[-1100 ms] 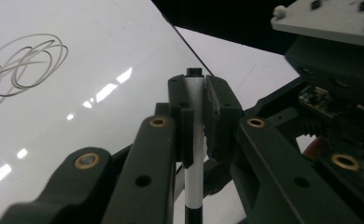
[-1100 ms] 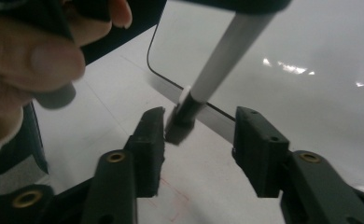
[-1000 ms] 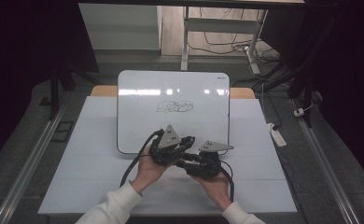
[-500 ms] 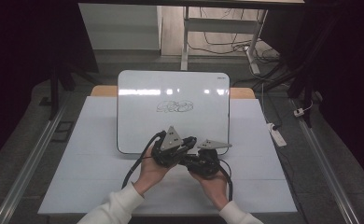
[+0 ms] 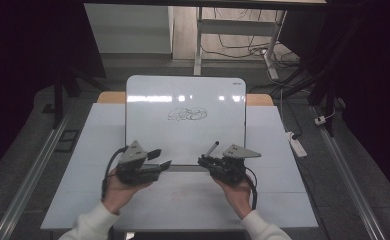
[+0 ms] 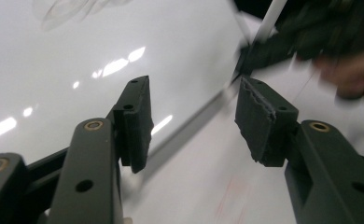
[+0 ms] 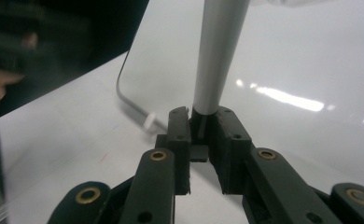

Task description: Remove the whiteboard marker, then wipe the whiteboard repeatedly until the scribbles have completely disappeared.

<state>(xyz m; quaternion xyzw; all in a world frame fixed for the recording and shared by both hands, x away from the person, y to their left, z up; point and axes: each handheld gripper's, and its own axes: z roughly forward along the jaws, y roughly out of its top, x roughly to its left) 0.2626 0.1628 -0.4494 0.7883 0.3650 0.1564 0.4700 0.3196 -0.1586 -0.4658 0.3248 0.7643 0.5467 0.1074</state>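
One marker (image 7: 216, 51) clamped in right tool (image 7: 199, 122); left tool (image 6: 192, 121) empty.

Grey marker (image 7: 216, 56), clamped upright, over whiteboard's (image 5: 183, 95) near edge

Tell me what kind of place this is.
Most likely a lab or workshop recording station: a white table holding a whiteboard, dark surroundings, loose cables and a power strip on the floor behind.
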